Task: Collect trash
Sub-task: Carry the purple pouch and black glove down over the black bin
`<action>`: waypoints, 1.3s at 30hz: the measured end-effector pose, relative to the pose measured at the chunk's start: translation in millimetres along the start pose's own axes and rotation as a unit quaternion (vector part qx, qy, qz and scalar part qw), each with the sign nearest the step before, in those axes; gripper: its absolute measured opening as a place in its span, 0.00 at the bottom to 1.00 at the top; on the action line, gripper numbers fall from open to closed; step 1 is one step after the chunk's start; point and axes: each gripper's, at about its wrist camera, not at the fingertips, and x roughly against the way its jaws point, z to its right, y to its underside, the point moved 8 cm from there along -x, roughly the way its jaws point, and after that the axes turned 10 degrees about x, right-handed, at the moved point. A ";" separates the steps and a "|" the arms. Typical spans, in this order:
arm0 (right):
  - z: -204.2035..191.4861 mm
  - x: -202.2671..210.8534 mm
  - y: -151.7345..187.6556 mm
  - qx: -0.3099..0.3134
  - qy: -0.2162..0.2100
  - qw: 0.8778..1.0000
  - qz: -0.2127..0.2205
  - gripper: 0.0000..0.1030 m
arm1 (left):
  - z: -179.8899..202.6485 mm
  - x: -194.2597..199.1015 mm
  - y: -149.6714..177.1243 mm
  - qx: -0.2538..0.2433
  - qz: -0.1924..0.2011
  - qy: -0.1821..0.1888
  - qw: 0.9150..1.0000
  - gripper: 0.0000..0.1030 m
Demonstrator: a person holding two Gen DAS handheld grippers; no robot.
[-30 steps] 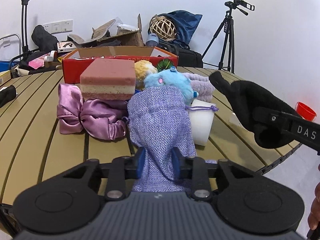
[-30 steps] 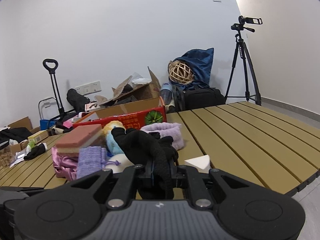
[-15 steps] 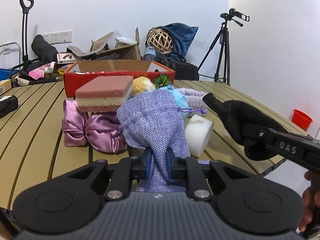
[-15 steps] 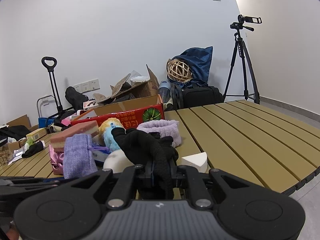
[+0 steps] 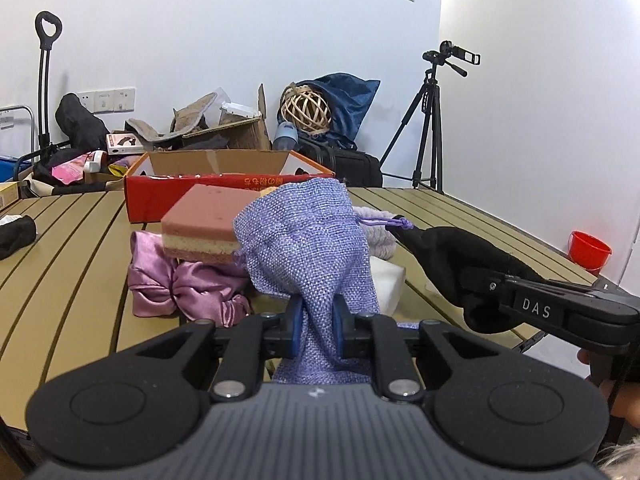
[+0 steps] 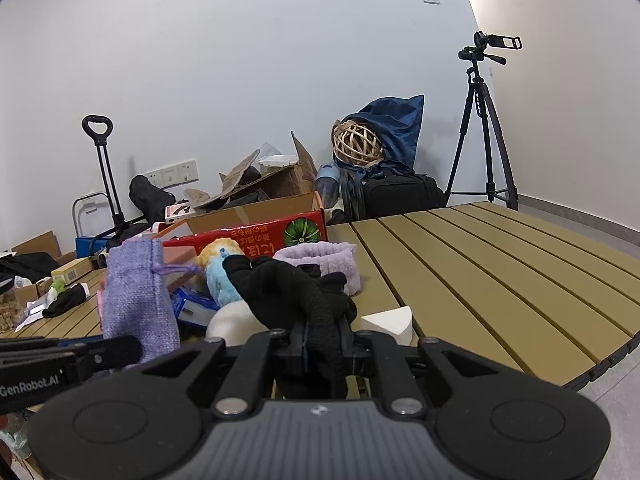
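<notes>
Left tongs (image 5: 316,330), angled slightly downward over the slatted table (image 5: 72,272), were clamped on the lower part of a lavender drawstring pouch (image 5: 308,248), whose body stood upright above the blue pads, clear of the table. Right tongs (image 6: 322,350), likewise tilted a little down, were closed on a black knit glove (image 6: 288,292) that bulged up and forward from between them.

The left wrist view showed the right tongs from the side, entering from the right edge with the glove at their tip, just beside the pouch; a pink-and-cream sponge block (image 5: 200,228) lying on a pink satin bundle (image 5: 176,288); a red bucket (image 5: 590,248) on the floor beyond the table edge.

The right wrist view showed the left tongs entering from the lower left with the pouch raised, a light-blue plush toy (image 6: 218,280), a lavender headband (image 6: 324,258), a white wedge (image 6: 390,320) and the red carton (image 6: 256,236) behind them.
</notes>
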 end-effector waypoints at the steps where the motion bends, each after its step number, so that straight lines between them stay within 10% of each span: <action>1: -0.3 1.1 -0.1 0.001 -0.001 1.000 0.001 0.10 | -0.1 1.2 -0.9 0.000 0.001 0.000 1.000 0.15; 39: -47.1 108.8 44.3 0.042 -0.032 0.998 -0.029 0.10 | -15.0 112.4 33.5 0.022 -0.012 -0.030 0.999 0.15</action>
